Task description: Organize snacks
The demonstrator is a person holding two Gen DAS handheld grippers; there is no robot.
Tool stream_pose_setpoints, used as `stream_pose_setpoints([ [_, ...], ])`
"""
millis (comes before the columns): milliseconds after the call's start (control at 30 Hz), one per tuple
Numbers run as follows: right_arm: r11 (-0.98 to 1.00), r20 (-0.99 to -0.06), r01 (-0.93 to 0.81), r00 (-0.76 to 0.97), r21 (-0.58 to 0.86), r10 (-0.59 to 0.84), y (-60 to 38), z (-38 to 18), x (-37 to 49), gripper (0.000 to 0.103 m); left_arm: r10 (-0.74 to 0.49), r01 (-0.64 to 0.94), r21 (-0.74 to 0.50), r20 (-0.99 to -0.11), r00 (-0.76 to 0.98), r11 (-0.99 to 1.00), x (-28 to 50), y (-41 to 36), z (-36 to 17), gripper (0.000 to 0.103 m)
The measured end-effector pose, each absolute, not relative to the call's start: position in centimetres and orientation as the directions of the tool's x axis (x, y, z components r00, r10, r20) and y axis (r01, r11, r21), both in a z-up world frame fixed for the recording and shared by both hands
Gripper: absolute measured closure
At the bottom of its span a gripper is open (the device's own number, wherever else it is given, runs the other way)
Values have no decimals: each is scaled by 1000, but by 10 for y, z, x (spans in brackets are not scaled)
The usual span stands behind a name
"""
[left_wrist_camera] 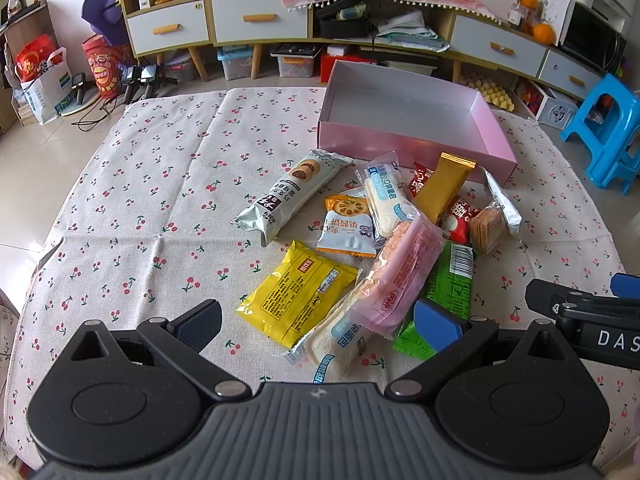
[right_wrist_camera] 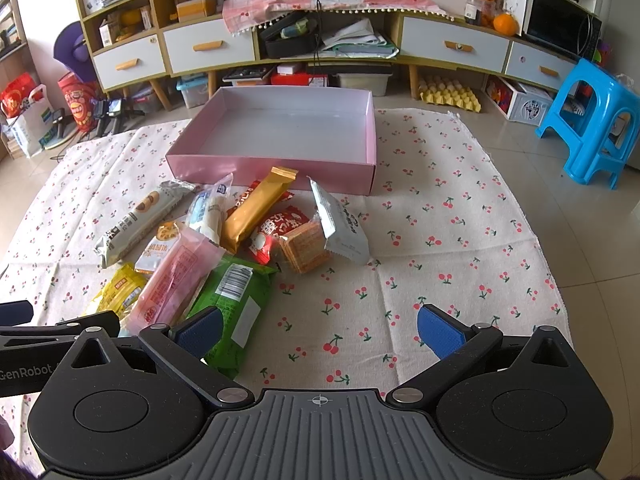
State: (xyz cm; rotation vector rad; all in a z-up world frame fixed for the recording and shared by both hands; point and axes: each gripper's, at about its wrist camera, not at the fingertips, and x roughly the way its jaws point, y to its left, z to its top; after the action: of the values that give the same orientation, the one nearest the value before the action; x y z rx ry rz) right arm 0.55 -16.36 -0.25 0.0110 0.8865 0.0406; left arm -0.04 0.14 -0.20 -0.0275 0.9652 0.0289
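Cherry-print cloth point(right_wrist_camera: 440, 220) carries your snack pile point(left_wrist_camera: 360, 240) at 12 o'clock, heaped before the empty pink box point(right_wrist_camera: 280, 168) for loading; left gripper point(left_wrist_camera: 320, 326) and right gripper point(right_wrist_camera: 320, 330) both hover spread, holding nothing.

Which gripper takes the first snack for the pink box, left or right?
Left. The open left gripper already frames the yellow packet and the pink pack. The right gripper, also open, faces mostly bare cloth; the pink box holds nothing.
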Motion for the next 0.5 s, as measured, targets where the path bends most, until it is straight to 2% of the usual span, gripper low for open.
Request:
stream_pose_setpoints([
  [500,999,-776,-31,629,30,42,-163,-8,3,0,18,-37,-4,-823,567,999,-1,3,-3,0],
])
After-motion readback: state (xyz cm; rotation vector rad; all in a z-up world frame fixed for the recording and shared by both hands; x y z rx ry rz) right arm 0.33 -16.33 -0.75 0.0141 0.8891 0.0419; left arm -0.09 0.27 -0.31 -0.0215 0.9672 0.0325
